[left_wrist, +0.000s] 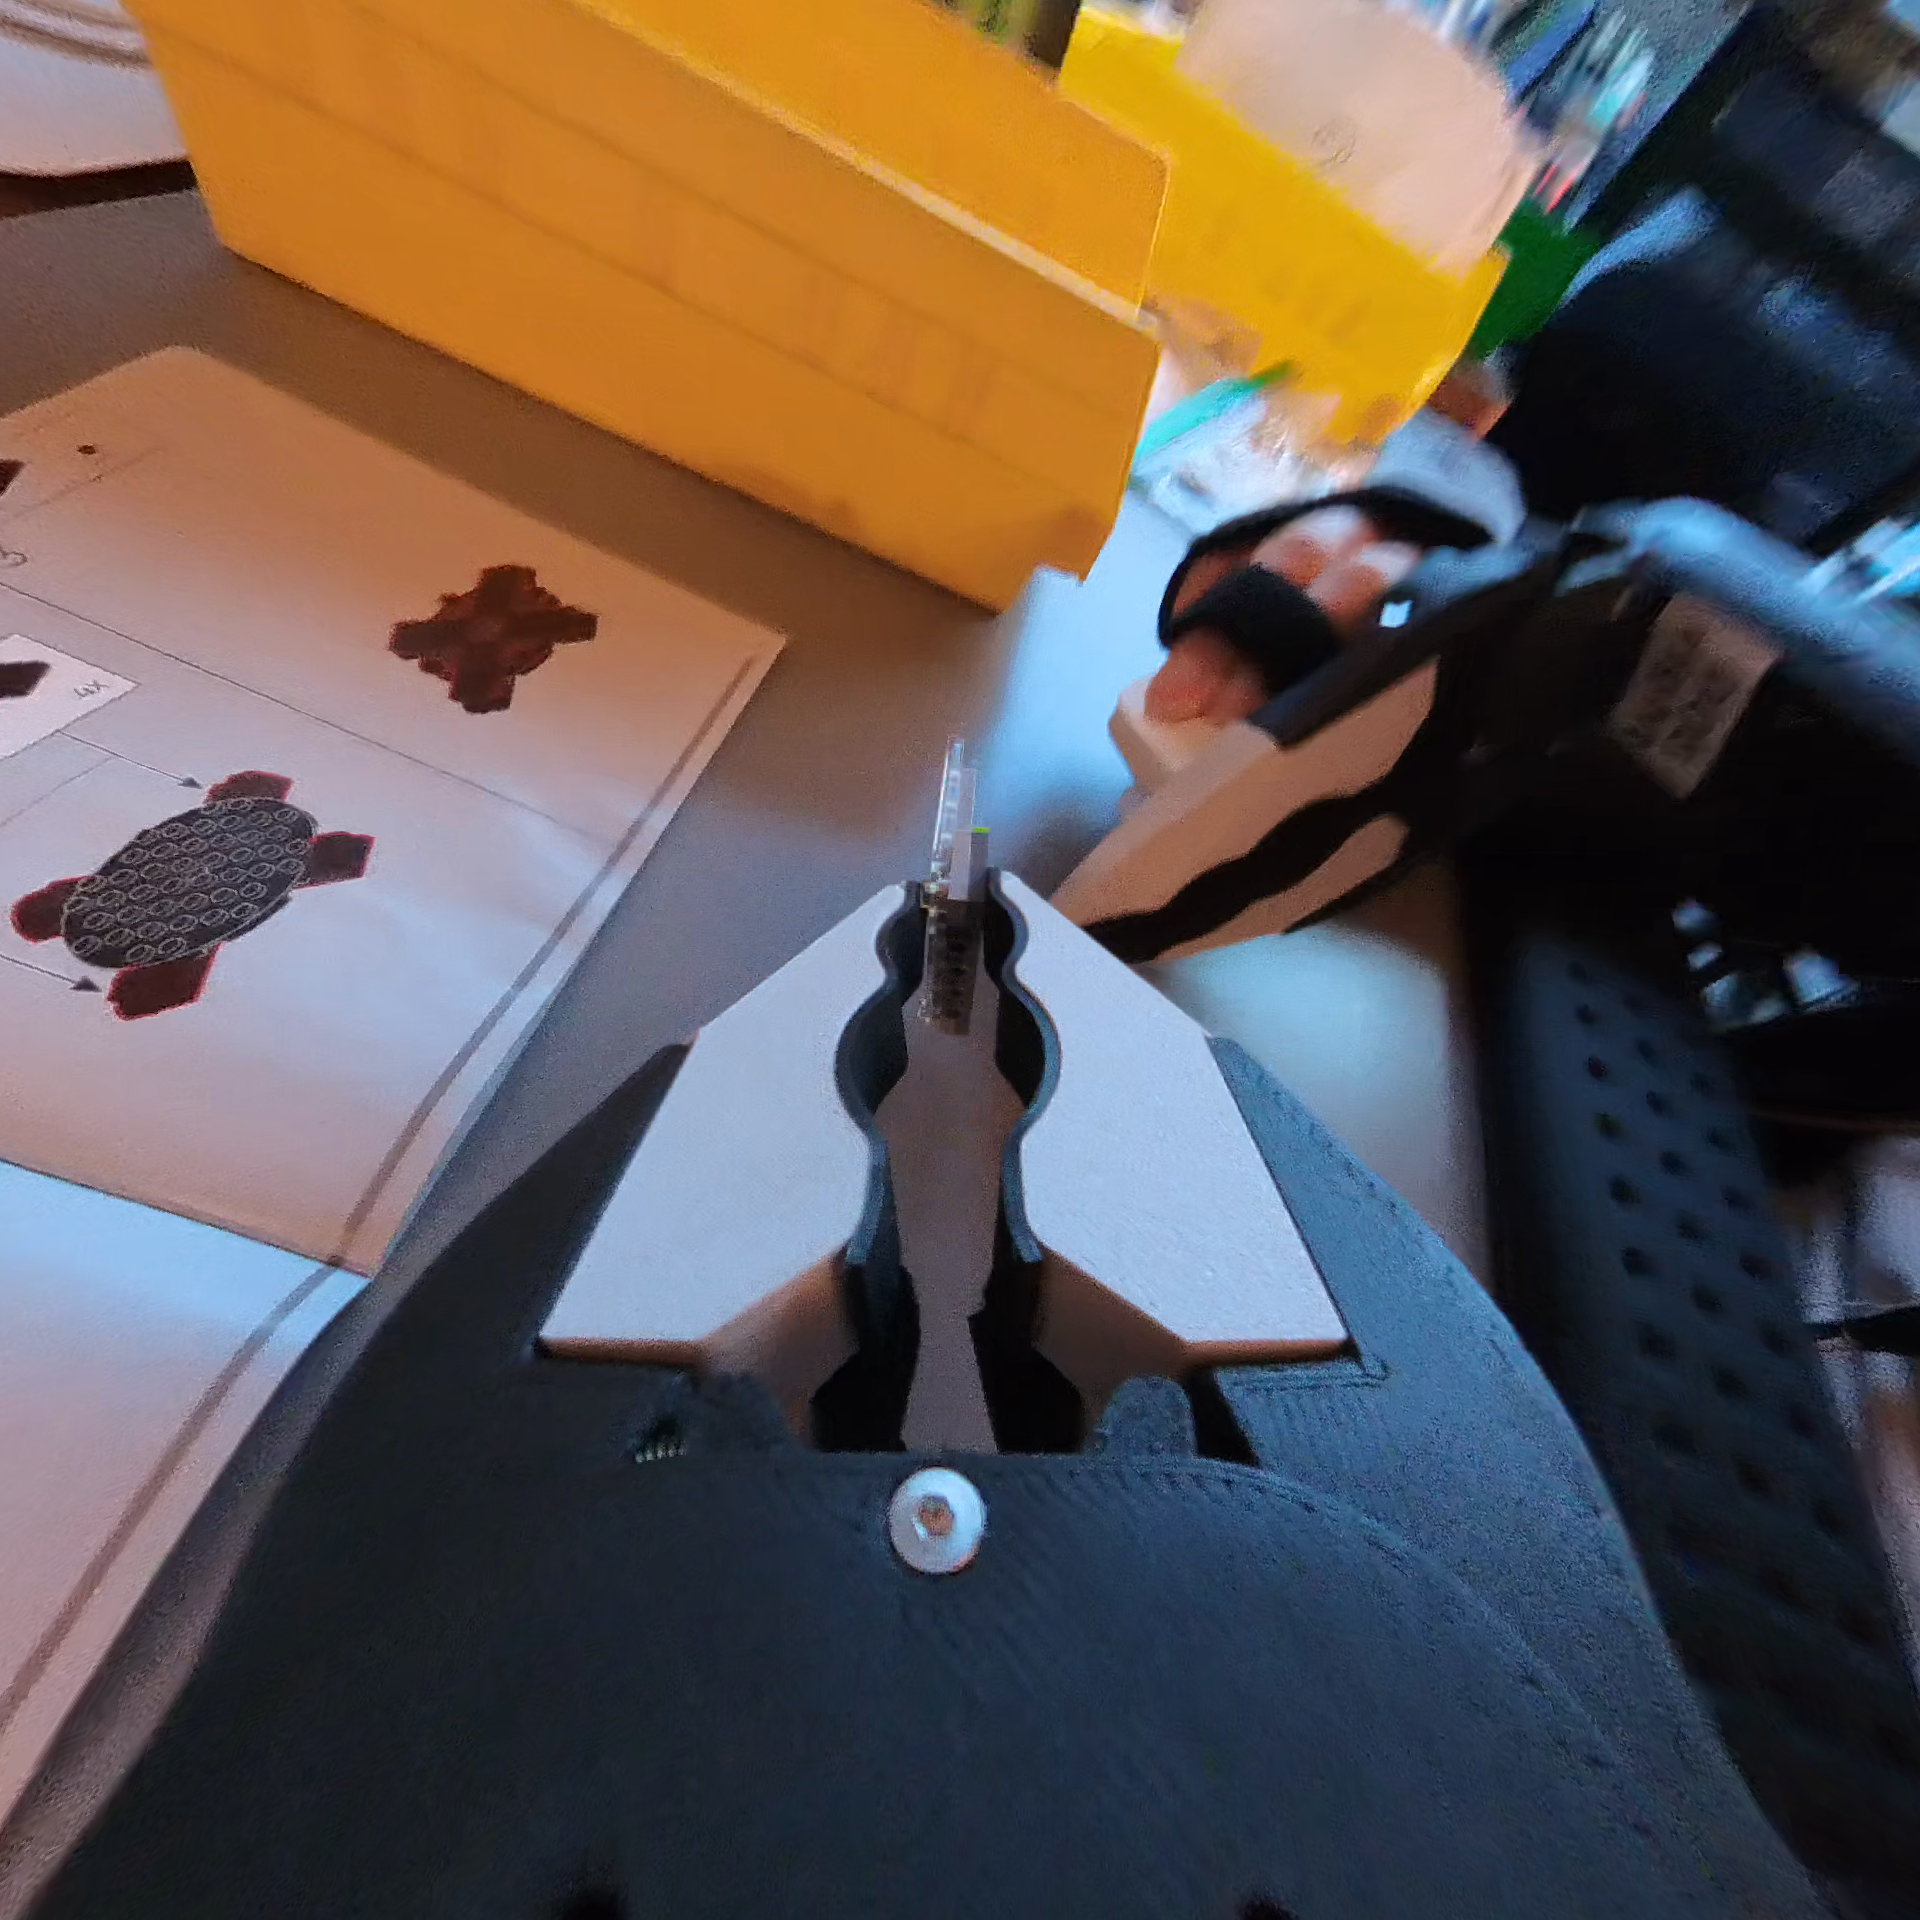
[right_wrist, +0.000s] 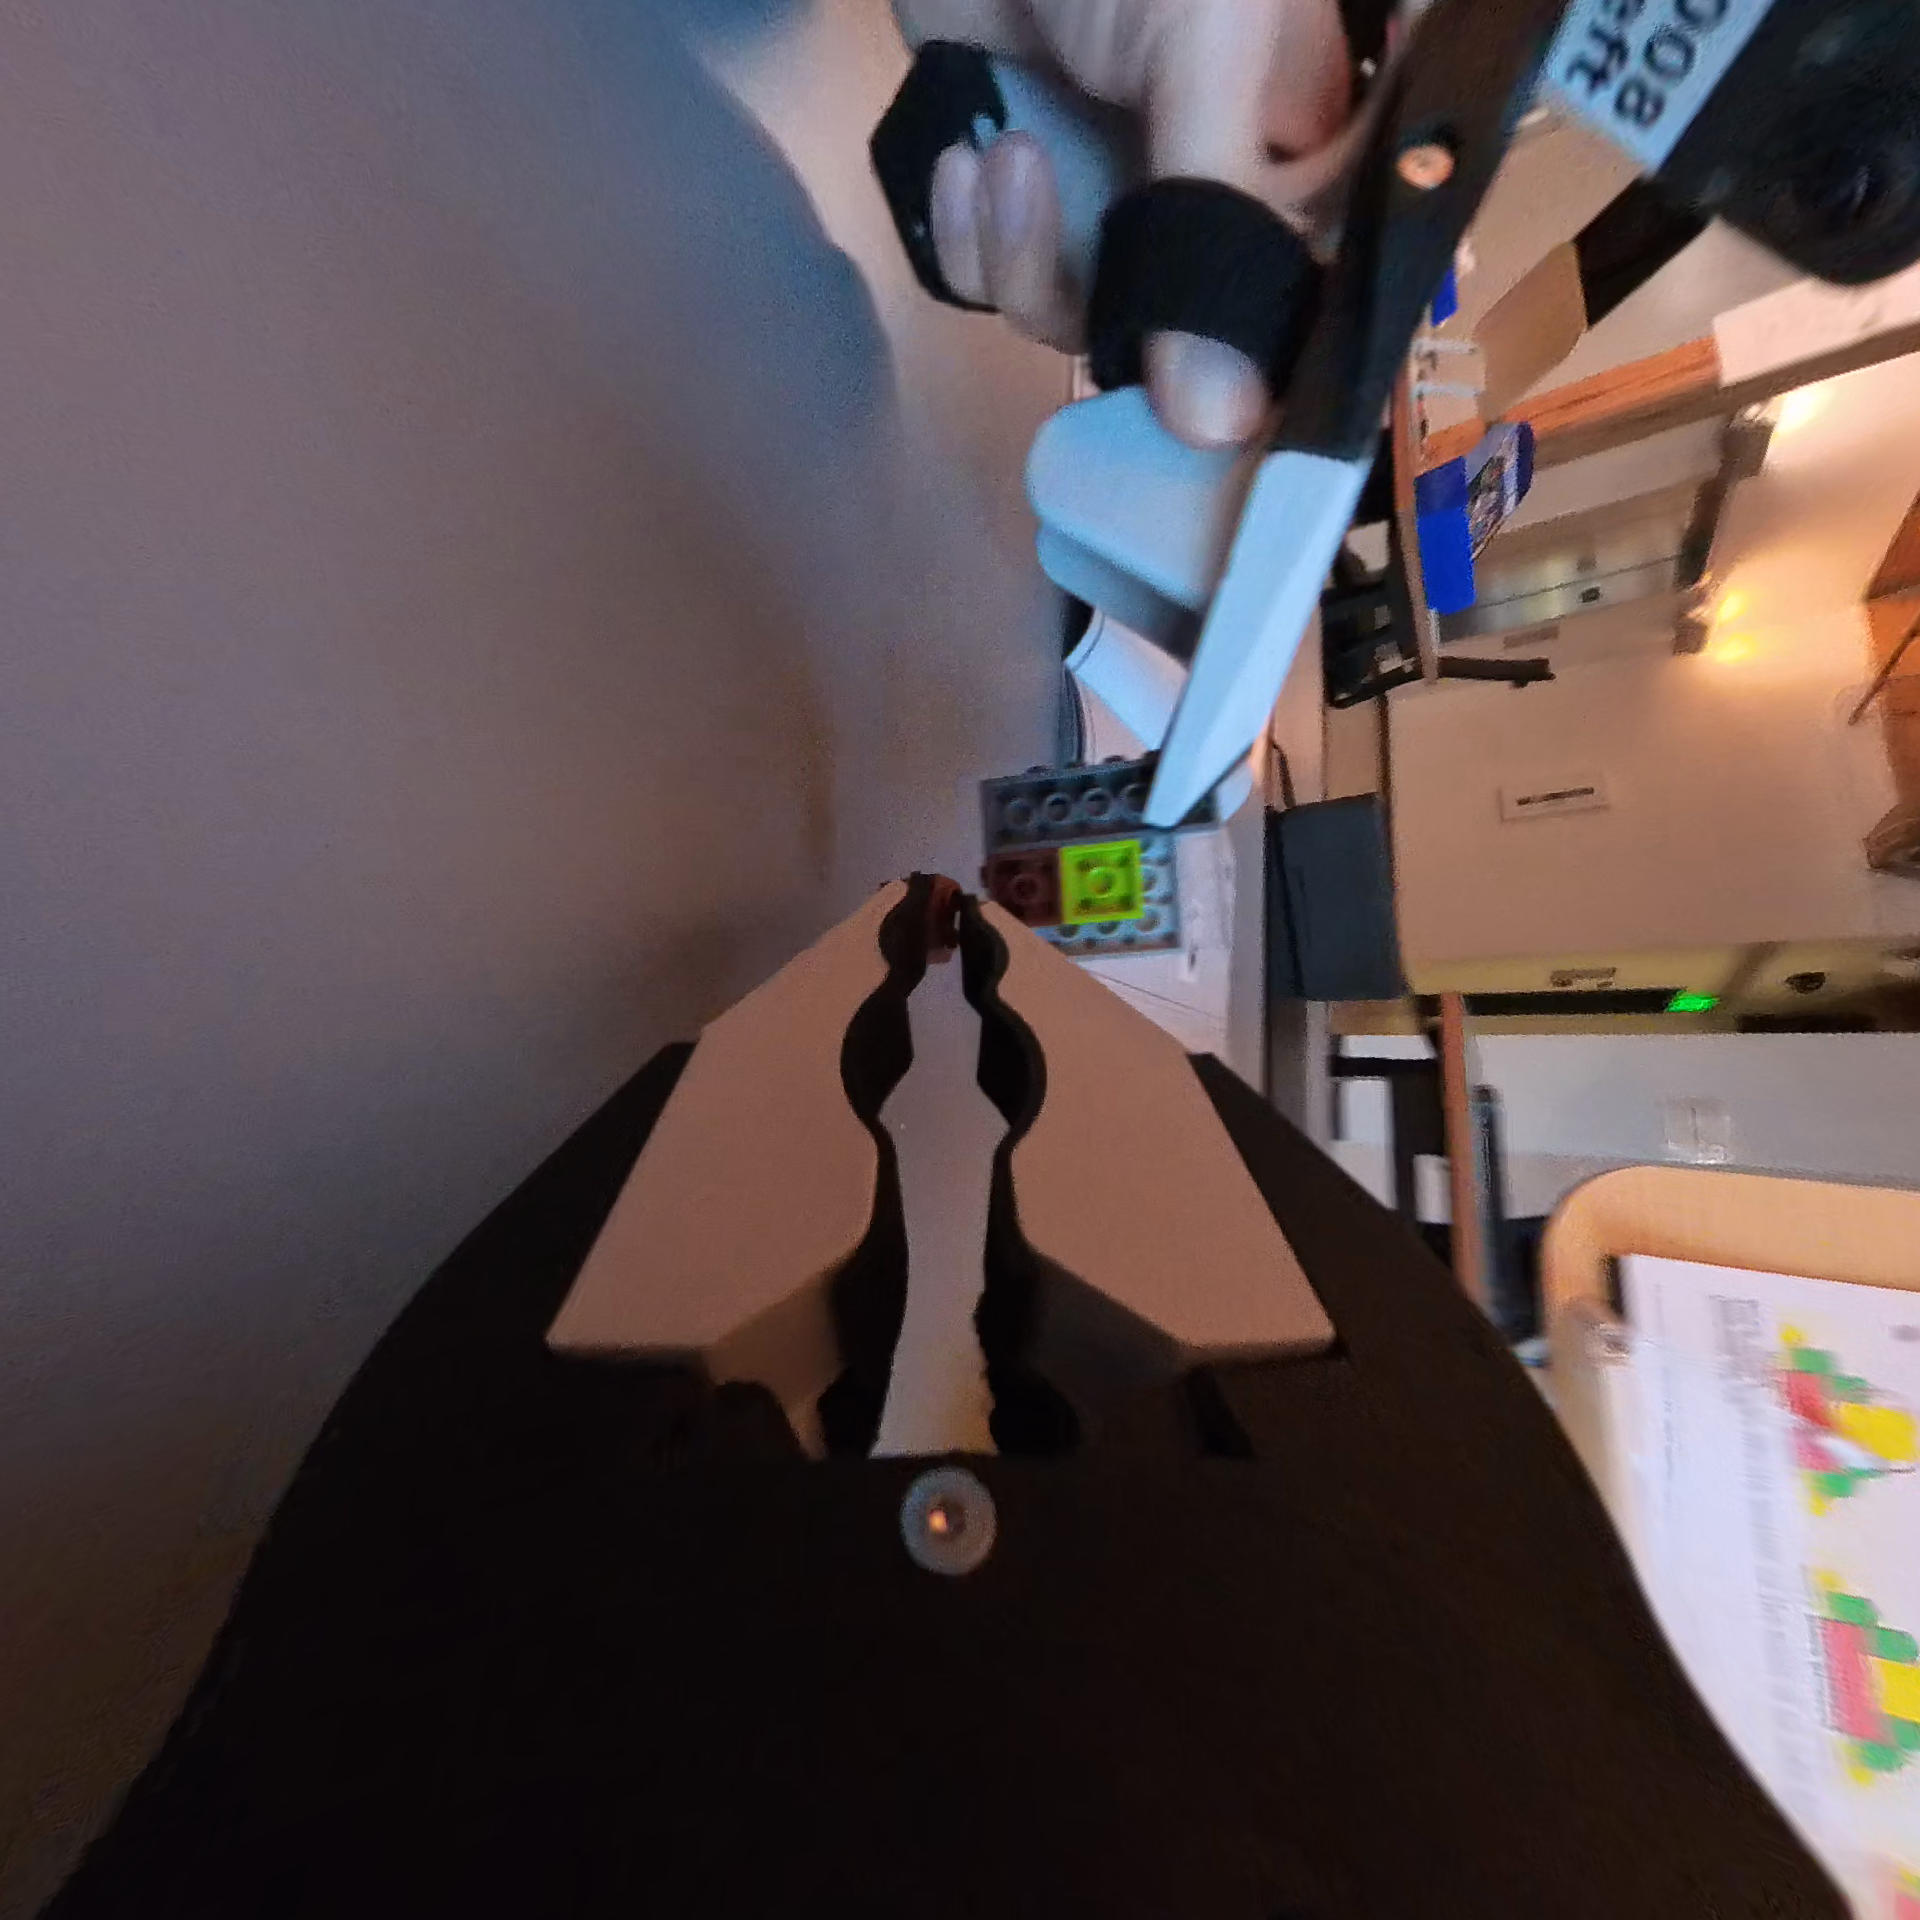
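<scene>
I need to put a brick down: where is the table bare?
Bare grey table: the strip between instruction sheet and yellow bin, and past the sheet's edge. Crowded on the right: the left hand-held gripper with its grey plate, close to the right hand-held gripper with its brown piece.

Showing: two yellow bins, two claws, one brick plate, two instruction sheets, lying on one counter.

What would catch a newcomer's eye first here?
Probably the grey studded plate carrying a lime-green tile, pinched edge-on in the left gripper. The right gripper, jaws shut on a small brown piece, sits beside that plate. Yellow bins stand behind a printed turtle sheet.
</scene>
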